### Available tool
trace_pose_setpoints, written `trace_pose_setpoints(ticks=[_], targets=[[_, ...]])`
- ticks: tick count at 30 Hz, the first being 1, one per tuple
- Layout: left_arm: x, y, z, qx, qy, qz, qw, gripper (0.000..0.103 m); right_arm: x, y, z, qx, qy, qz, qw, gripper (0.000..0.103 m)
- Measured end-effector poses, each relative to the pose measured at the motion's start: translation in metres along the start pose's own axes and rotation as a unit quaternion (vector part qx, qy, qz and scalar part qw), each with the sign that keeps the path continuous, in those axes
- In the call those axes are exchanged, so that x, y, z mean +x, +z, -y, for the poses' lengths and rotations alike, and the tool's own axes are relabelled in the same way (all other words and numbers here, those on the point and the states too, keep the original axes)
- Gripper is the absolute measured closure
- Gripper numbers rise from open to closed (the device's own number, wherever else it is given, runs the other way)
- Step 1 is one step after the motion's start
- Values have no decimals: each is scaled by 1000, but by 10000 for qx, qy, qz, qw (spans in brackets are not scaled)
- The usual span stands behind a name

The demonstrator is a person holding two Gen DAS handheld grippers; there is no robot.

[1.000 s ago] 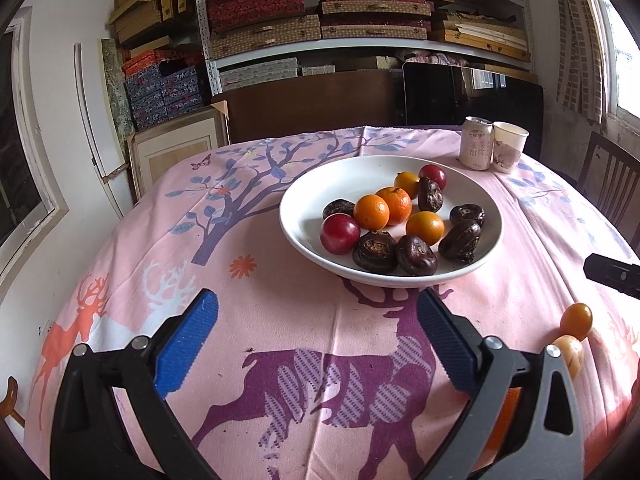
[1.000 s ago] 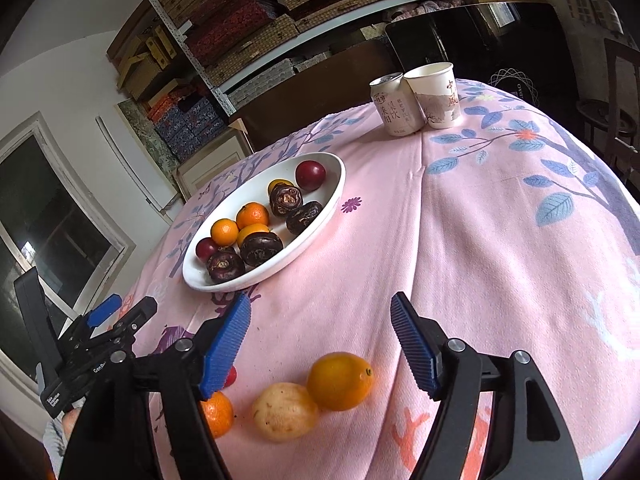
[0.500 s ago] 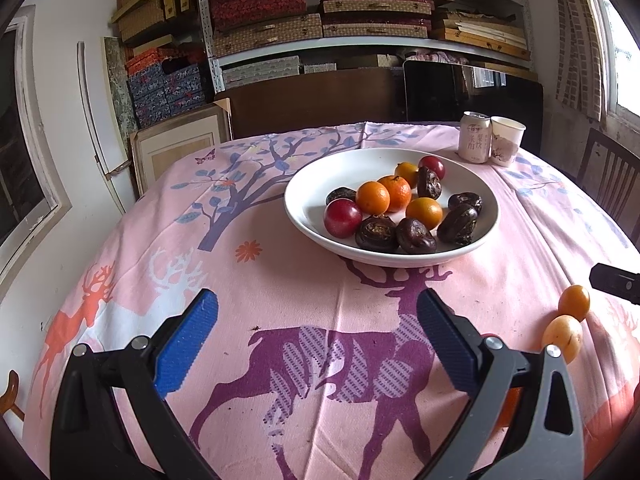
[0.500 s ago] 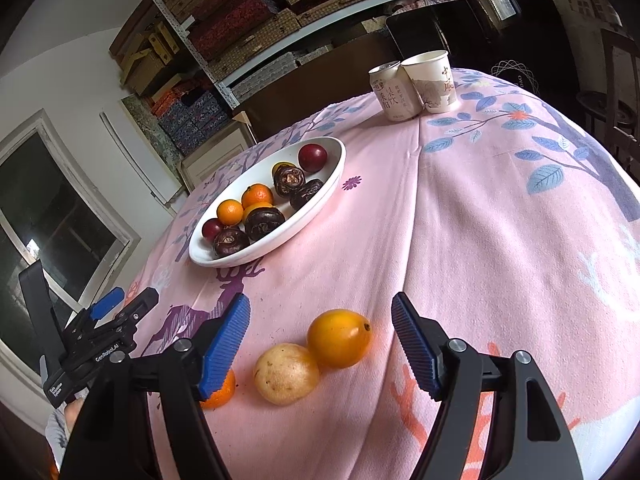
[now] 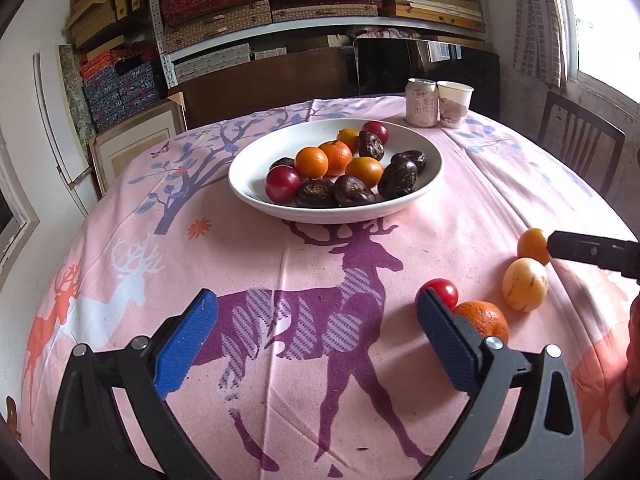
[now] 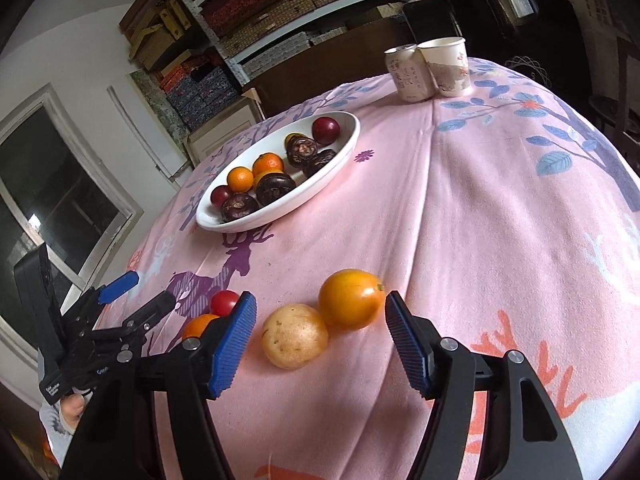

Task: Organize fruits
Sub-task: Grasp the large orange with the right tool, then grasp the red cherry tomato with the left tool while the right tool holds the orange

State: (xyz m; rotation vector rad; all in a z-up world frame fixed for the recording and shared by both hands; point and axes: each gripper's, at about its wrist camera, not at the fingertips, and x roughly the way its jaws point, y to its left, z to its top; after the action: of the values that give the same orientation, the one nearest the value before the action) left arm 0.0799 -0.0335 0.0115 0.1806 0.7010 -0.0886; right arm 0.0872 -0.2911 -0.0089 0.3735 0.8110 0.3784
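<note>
A white bowl (image 5: 434, 162) (image 6: 344, 152) holds several oranges, red and dark fruits. Loose on the pink cloth lie an orange fruit (image 6: 351, 299) (image 5: 532, 245), a pale yellow fruit (image 6: 295, 336) (image 5: 525, 285), a small orange (image 5: 484, 320) (image 6: 198, 325) and a red fruit (image 5: 442, 291) (image 6: 225, 302). My right gripper (image 6: 320, 344) is open, its jaws either side of the yellow and orange fruits, just above the cloth. My left gripper (image 5: 316, 340) is open and empty over the purple deer print; it also shows in the right wrist view (image 6: 138, 292).
A drinks can (image 5: 421, 103) (image 6: 408, 74) and a paper cup (image 5: 454, 104) (image 6: 446, 66) stand at the table's far side. A wooden chair (image 5: 576, 148) is at the right. Shelves with boxes (image 5: 280, 4) line the back wall.
The left gripper has pulled back and turned right, bringing the loose fruits into its view. The right gripper has moved forward, so the orange and yellow fruits now lie between its jaws.
</note>
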Motion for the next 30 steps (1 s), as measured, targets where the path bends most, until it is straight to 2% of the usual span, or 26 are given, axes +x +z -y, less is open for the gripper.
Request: trace_pose_setpoints(ticks=[3,5,8,14,16,18,20,21,22,26,30], targets=[[6,1,-2,-85,-88,-140,9998,5,3,2,10,254,-11,-54,9997,48],[10,1,-5,-218,-296,-264,9990,5,7,2,10,275,13,-160,9995,53],[16,3,-6,-362,-718,-434,9958,5,13,3,14,390,49,-281,9988,55],[27,9,5,-284,-1034,-593,9925,6,24,6,23,701,251,-471,9961,64],[34,14,4,-385,-1241,-728,9888,7,26,7,24,761,299,-488,9955,65],[43,19,3,-559,-1611,-985,9804,17,26,7,26,825,347,-495,9948,65],[55,25,3,-747,-2010,-1362,9672,30,26,7,27,882,391,-503,9941,65],[60,29,4,-805,-2102,-1524,9623,35,26,7,28,904,409,-508,9938,65],[66,31,7,-791,-2136,-1699,9588,44,26,7,28,920,423,-512,9935,65],[75,37,15,-673,-2224,-2124,9492,51,27,7,28,940,439,-519,9933,65],[77,42,18,-710,-2433,-2566,9327,58,27,7,28,971,460,-527,9928,65]])
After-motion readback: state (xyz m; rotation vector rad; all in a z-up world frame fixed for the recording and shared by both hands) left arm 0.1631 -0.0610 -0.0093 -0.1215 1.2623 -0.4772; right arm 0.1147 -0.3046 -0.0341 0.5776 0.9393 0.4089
